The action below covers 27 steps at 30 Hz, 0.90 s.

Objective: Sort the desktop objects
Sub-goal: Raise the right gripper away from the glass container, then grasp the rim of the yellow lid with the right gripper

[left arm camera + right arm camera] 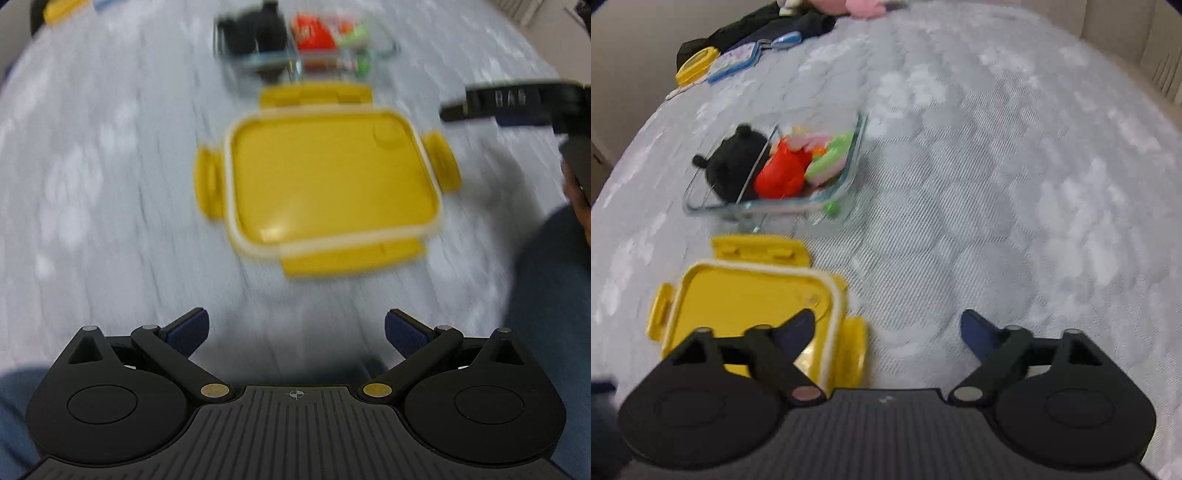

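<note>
Both tools hang empty, the left gripper (pixel 297 328) and right gripper (pixel 888 328) with fingers spread wide, over the grey quilt (pixel 997 184) where the yellow lid (pixel 332 177) lies flat just before the filled glass container (pixel 775 177).

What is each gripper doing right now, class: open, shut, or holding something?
Left gripper: open, holding nothing, short of the yellow lid.
Right gripper: open, holding nothing, one finger over the lid's edge.

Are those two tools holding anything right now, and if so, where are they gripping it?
Nothing is held. The left tool and the right tool are both open with nothing between their fingers. The yellow lid lies loose on the surface.
</note>
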Motion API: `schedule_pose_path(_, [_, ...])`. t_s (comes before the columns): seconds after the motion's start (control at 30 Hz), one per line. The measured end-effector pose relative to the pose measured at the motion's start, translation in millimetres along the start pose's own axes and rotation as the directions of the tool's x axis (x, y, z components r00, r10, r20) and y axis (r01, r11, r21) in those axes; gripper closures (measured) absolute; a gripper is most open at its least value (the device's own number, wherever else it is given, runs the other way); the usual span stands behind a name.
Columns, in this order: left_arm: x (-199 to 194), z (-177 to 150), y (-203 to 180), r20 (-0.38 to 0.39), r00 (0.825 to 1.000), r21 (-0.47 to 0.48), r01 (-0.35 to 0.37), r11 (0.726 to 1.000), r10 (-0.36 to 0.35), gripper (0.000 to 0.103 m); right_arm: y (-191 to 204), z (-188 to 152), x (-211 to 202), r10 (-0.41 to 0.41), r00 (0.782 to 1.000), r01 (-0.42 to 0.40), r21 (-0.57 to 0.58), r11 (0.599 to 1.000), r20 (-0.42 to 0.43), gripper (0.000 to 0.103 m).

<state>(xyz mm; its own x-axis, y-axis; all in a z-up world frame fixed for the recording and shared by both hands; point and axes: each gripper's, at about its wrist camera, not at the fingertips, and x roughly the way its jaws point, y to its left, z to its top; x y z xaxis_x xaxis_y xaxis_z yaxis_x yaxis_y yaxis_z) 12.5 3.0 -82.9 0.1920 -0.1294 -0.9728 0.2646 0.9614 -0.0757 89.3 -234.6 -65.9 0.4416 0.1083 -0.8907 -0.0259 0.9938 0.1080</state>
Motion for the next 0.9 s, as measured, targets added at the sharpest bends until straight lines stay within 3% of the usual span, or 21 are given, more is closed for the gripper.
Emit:
schedule_pose_path(0.13, [-17.0, 2.2, -6.2, -0.030, 1.000, 0.033, 0.003, 0.999, -0.002, 0.000, 5.4, 6.5, 2.9, 0.044, 0.995, -0.045, -0.007, 0.999, -0.092, 0.015])
schedule_pose_path(0.2, [-26.5, 2.1, -15.5, -0.014, 0.999, 0.087, -0.042, 0.995, 0.043, 0.000, 8.2, 9.7, 4.3, 0.065, 0.988, -0.067, -0.008, 0.998, -0.138, 0.017])
schedule_pose_path(0.3, [-37.3, -1.3, -30.7, 0.000, 0.997, 0.161, -0.077, 0.984, 0.078, 0.000, 12.4, 13.7, 8.3, 0.092, 0.976, -0.096, -0.012, 0.995, -0.199, 0.030])
schedule_pose_path(0.47, [-56.3, -14.1, -47.7, 0.041, 0.994, 0.265, -0.109, 0.958, 0.102, 0.000, 12.8, 10.5, 40.3, 0.060, 0.976, -0.065, -0.016, 0.998, -0.211, 0.034])
schedule_pose_path(0.57, [-62.8, -20.3, -54.8, 0.106, 0.988, 0.323, -0.141, 0.936, 0.112, 0.000, 15.8, 10.2, 52.5, 0.042, 0.977, -0.048, -0.024, 0.999, -0.210, 0.039])
schedule_pose_path(0.6, [-64.2, -20.6, -55.1, 0.125, 0.985, 0.327, -0.153, 0.933, 0.117, 0.000, 15.2, 10.0, 52.4, 0.055, 0.979, -0.059, -0.017, 0.998, -0.194, 0.042])
schedule_pose_path(0.67, [-66.8, -21.2, -55.5, 0.163, 0.978, 0.333, -0.177, 0.926, 0.128, 0.000, 11.3, 10.9, 48.1, 0.085, 0.982, -0.084, 0.011, 0.996, -0.171, 0.074])
schedule_pose_path(0.83, [-66.2, -16.7, -54.0, 0.200, 0.971, 0.324, -0.193, 0.926, 0.132, 0.000, -3.0, 15.9, 21.2, 0.193, 0.973, -0.184, 0.074, 0.980, -0.125, 0.090])
schedule_pose_path(0.9, [-65.4, -15.1, -53.9, 0.206, 0.970, 0.322, -0.194, 0.927, 0.131, 0.000, -7.1, 21.0, 6.0, 0.232, 0.968, -0.224, 0.088, 0.971, -0.100, 0.091])
